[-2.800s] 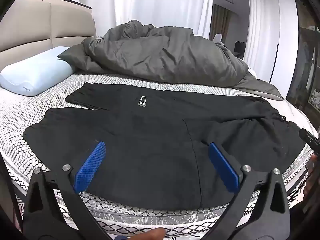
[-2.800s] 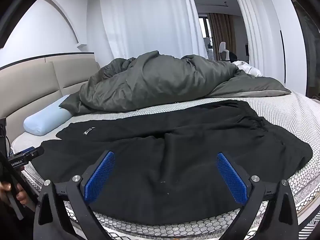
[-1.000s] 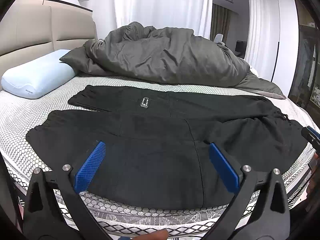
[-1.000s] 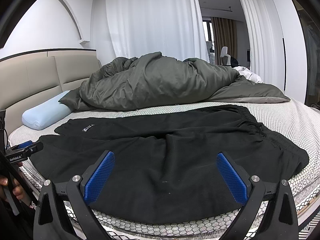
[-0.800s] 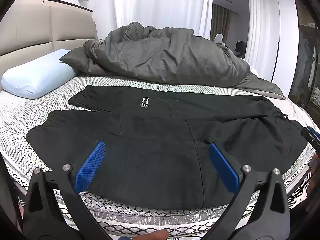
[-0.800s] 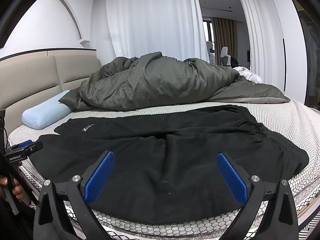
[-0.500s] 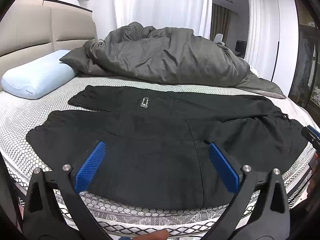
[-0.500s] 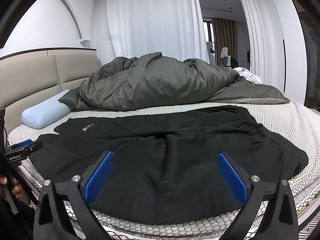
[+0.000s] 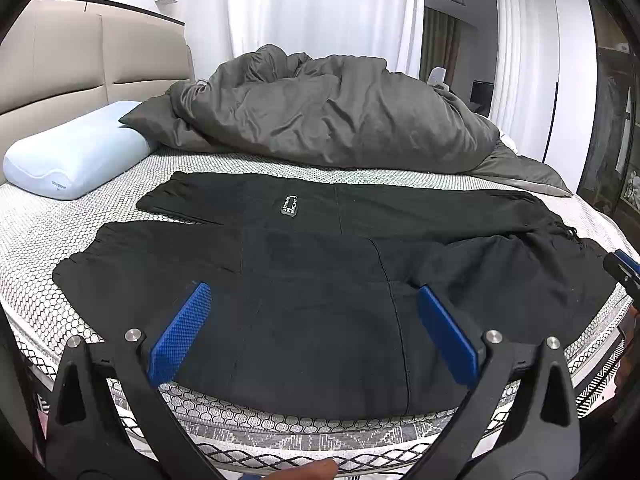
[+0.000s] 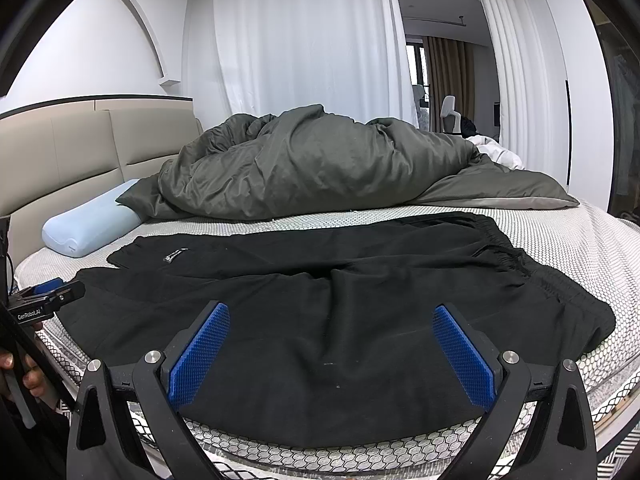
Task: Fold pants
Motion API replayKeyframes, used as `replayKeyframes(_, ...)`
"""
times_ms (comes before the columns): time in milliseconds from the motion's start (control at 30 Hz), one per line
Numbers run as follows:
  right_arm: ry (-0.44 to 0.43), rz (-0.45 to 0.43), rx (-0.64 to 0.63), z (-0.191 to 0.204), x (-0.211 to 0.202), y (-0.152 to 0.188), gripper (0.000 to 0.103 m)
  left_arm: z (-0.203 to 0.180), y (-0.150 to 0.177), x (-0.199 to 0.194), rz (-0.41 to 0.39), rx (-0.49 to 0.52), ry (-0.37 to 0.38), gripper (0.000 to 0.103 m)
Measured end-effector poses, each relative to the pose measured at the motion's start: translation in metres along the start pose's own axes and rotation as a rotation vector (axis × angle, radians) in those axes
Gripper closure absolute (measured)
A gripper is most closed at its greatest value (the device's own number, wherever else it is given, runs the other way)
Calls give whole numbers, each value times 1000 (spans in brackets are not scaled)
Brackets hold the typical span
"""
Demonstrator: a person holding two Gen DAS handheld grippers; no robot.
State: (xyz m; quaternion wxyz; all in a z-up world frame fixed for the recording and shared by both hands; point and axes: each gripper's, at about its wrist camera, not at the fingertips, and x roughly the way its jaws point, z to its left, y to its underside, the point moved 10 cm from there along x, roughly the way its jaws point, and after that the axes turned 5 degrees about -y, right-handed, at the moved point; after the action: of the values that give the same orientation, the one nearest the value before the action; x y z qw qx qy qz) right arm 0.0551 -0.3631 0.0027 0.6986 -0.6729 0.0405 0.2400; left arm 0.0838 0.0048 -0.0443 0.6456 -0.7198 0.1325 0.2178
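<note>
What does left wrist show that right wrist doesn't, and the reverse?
Left wrist only: the tip of the right hand-held gripper at the right edge, a dark cabinet on the right, and a fingertip at the bottom edge.

Right wrist only: the left hand-held gripper at the left edge with fingers on its handle, and a white chair beyond the curtains.

Both: black pants spread flat on the mattress, grey duvet, light blue pillow, headboard, white curtains. Both grippers open, holding nothing.
</note>
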Motion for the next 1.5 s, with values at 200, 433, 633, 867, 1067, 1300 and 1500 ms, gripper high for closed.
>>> replayKeyframes(200,0,0,-1,0,0,0,0,0,0,0,-1,1,-1,1)
replayKeyframes(433,5,7,7,-4,1,1,0,1,0,-1,0,-2,-3,1)
replayKeyframes(633,8,22,21,-12,5,2,0,8,-1,4,7,-5,-18,1)
replayKeyframes(867,9,27,39,-16,8,3,0,23,2,15,50,-58,-30,1)
replayKeyframes(1067,9,32,60,-24,8,1,0,37,2,14,67,-104,-51,1)
replayKeyframes(1300,30,30,97,-63,-8,-12,0,83,-9,3,68,-198,-91,1)
replayKeyframes(1500,91,65,140,-114,-29,-8,0,153,0,7,130,-338,-135,1)
